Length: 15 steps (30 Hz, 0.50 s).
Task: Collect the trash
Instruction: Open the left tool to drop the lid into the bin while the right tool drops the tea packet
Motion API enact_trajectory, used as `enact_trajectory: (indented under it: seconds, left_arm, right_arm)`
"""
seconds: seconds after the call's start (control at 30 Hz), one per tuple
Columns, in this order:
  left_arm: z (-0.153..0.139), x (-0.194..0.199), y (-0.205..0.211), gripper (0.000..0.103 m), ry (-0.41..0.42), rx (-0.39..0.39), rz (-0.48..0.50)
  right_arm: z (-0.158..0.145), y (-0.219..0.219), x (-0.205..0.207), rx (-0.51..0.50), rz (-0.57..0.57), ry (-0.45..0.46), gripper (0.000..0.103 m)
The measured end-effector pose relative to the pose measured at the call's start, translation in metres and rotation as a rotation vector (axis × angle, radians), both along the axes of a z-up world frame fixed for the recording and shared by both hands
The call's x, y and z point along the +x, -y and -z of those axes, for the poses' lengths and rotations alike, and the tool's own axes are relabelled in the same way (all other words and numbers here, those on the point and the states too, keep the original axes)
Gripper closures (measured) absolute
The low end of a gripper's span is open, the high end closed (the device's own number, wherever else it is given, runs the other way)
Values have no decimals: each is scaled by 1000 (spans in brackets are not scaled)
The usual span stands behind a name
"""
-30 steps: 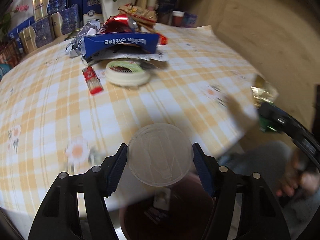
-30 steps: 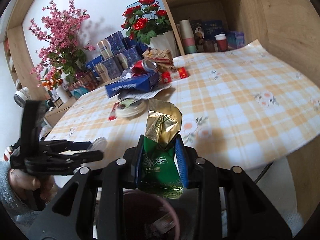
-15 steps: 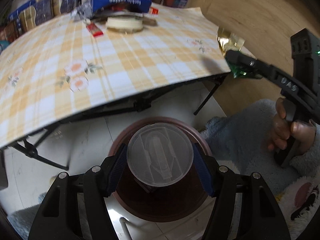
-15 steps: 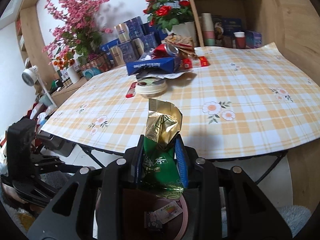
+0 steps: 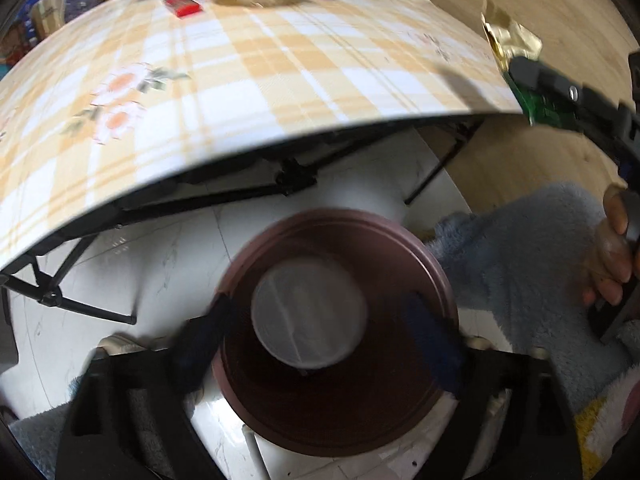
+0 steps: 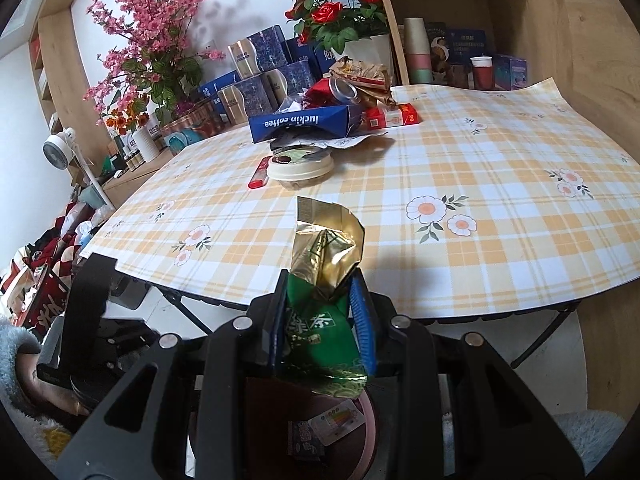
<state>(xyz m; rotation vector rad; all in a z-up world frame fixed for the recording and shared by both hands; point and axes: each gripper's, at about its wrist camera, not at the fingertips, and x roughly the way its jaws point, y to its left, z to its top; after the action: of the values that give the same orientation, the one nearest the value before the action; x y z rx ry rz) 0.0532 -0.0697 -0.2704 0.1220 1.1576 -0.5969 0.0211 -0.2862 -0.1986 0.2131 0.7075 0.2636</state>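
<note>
A second ago the clear plastic lid [image 5: 308, 312] was pinched tight in the left gripper [image 5: 320, 344] over the tabletop [image 5: 240, 72]. Now the jaws are opening and are spread wide, and the lid is seen loose between them, not touched by the pads, right above the brown trash bin [image 5: 400, 420] on the floor. The left gripper has been brought lower, so the bin looks bigger than before (this view is blurry).

The green and gold tea packet [image 6: 324, 312] is still pinched in the right gripper [image 6: 322, 320], just past the tabletop edge. Only in the right view are the rest of the trash pile, the blue coffee box [image 6: 300, 122] and the white cup lid [image 6: 300, 166] seen well. Small wrappers [image 6: 328, 428] in the bin are shown there too.
</note>
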Motion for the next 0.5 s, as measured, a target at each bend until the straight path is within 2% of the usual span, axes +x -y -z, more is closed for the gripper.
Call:
enact_trajectory:
  seconds: [0.1, 0.3, 0.5]
  left_arm:
    - [-11, 3, -12, 10, 32, -43, -49]
    - [-50, 0, -43, 6, 163, -96, -149]
    - [-90, -16, -70, 6, 369, -57, -200]
  right_arm:
    - [0, -3, 0, -10, -7, 1, 71]
    - [-1, -17, -3, -68, -50, 10, 71]
    - [1, -44, -8, -154, -153, 24, 71]
